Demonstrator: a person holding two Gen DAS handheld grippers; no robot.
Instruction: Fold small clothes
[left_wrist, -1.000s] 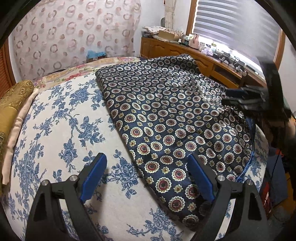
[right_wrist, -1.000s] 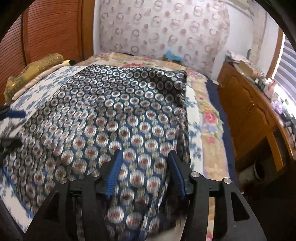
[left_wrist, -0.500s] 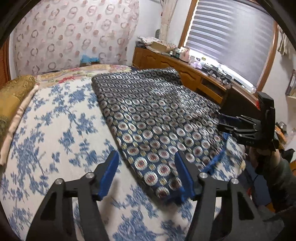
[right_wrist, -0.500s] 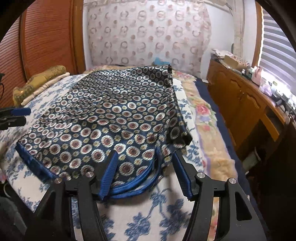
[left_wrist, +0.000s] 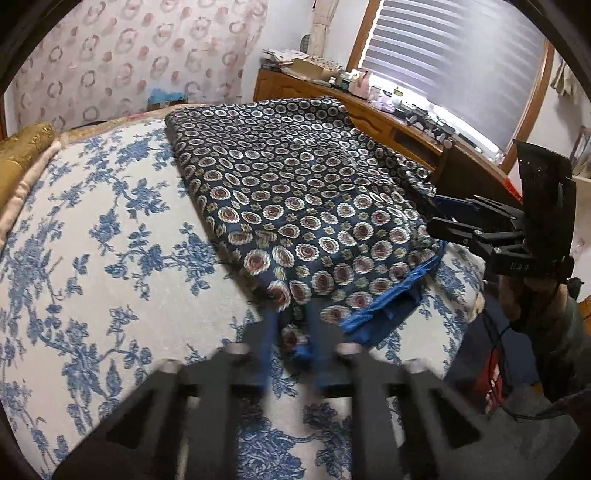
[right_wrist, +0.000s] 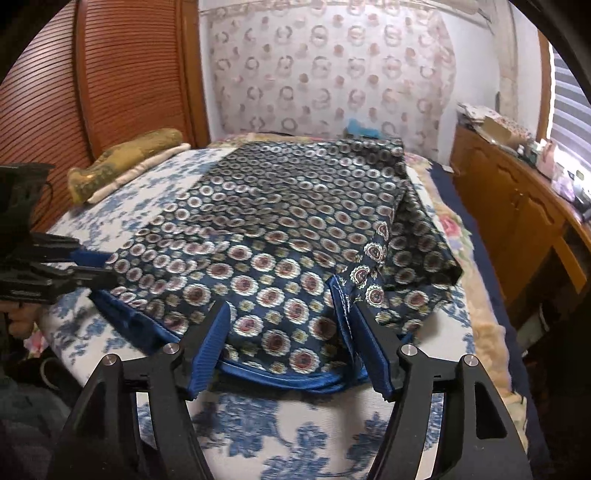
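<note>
- Patterned garment (left_wrist: 295, 192): dark navy cloth printed with round medallions, edged in bright blue. It lies spread over the bed (left_wrist: 110, 240), from the near edge of the bed back toward the far edge, nearer the bed's window side.
- Bed: covered by a white spread with blue flowers; bare spread shows along the side away from the window and in front of the garment's near hem.
- Left gripper (left_wrist: 291, 339): blurred in its own view. Its blue-padded fingers (left_wrist: 267, 332) stand close together at the garment's near corner, with a bunch of cloth and blue hem between them; whether they actually pinch the cloth cannot be told through the blur. In the right wrist view the left gripper (right_wrist: 96, 267) appears at the same corner, its fingers close together, the tips touching the cloth's edge.
- Right gripper (right_wrist: 290, 332): fingers (right_wrist: 214, 339) spread wide, low over the near hem. The right-hand pad sits just beside a raised fold of blue edging (right_wrist: 340, 295); the gap between the pads holds flat patterned cloth, ungripped.
- Right gripper (left_wrist: 439, 214) in the left wrist view: reaches in from the bed's window side at the garment's side edge.
- Gold cushion (right_wrist: 125, 162): lies at the bed's far corner, beside a ribbed wooden panel (right_wrist: 110, 74).
- Wooden dresser (right_wrist: 517, 206): runs along the window side of the bed, its top cluttered with small items.
</note>
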